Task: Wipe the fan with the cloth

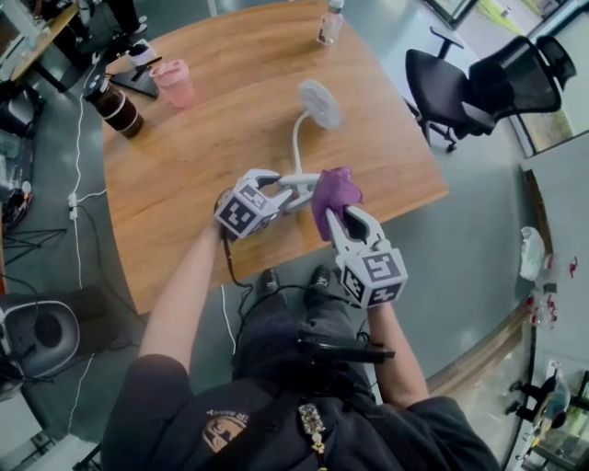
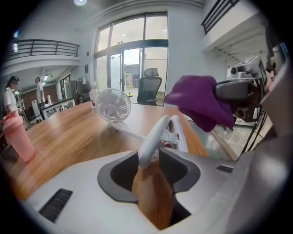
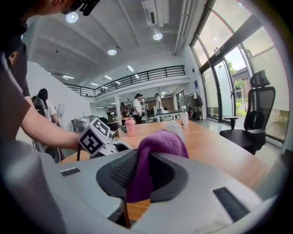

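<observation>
A small white fan with a round head (image 1: 319, 103) (image 2: 113, 105) and a bendy neck lies on the wooden table (image 1: 202, 156). Its white clip (image 1: 302, 187) (image 2: 154, 135) rests near the front edge. My left gripper (image 1: 283, 190) (image 2: 149, 159) has one arm of that clip between its jaws, and the pads sit against its sides. My right gripper (image 1: 342, 217) (image 3: 139, 169) is shut on a purple cloth (image 1: 336, 191) (image 3: 160, 142), which bunches above the jaws just right of the clip. In the left gripper view the cloth (image 2: 199, 103) hangs over the table's right edge.
A pink cup (image 1: 173, 83) and a dark tumbler (image 1: 116, 107) stand at the table's far left, a clear bottle (image 1: 329, 26) at the far edge. Black office chairs (image 1: 465, 87) stand to the right. Cables run along the floor on the left.
</observation>
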`<state>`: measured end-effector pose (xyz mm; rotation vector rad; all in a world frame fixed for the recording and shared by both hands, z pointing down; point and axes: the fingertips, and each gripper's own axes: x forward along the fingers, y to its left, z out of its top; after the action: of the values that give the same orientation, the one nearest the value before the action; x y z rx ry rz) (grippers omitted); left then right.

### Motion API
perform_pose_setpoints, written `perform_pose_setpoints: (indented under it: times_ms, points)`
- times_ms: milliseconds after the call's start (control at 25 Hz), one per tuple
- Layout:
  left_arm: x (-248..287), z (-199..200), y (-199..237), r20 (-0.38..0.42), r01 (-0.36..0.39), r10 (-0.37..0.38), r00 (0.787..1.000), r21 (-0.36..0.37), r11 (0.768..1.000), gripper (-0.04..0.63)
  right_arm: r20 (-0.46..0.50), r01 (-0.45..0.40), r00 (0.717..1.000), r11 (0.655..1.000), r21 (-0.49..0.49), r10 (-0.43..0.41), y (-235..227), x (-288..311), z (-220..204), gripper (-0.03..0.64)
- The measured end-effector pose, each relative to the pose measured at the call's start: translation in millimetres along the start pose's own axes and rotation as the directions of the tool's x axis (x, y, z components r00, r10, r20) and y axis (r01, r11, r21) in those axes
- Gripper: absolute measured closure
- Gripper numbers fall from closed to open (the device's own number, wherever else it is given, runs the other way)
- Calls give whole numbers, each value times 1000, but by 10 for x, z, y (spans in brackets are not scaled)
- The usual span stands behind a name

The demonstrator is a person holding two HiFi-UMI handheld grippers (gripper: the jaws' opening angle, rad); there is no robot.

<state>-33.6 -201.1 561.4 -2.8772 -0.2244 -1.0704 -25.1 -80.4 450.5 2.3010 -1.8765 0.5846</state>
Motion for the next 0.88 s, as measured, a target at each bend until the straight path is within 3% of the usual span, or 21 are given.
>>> perform_pose_setpoints:
  times_ms: [120, 320, 680, 880]
  points:
    - [270, 200, -134, -14, 30, -30, 999, 39, 999, 442, 15, 80, 997, 996, 35, -81, -419, -47, -65, 543]
    - [571, 419, -447, -67, 66, -51, 996, 238, 969, 442, 7, 226, 973, 962, 152, -229, -837, -85, -440, 543]
    - [909, 660, -580, -80, 33, -15, 997, 222, 974, 442, -78, 153, 987, 964, 216, -139, -859, 218, -902, 542]
    - [987, 723, -642, -86, 40, -19, 996, 251, 967, 446, -65, 167, 986, 960, 225, -156, -1289, 214, -866, 542]
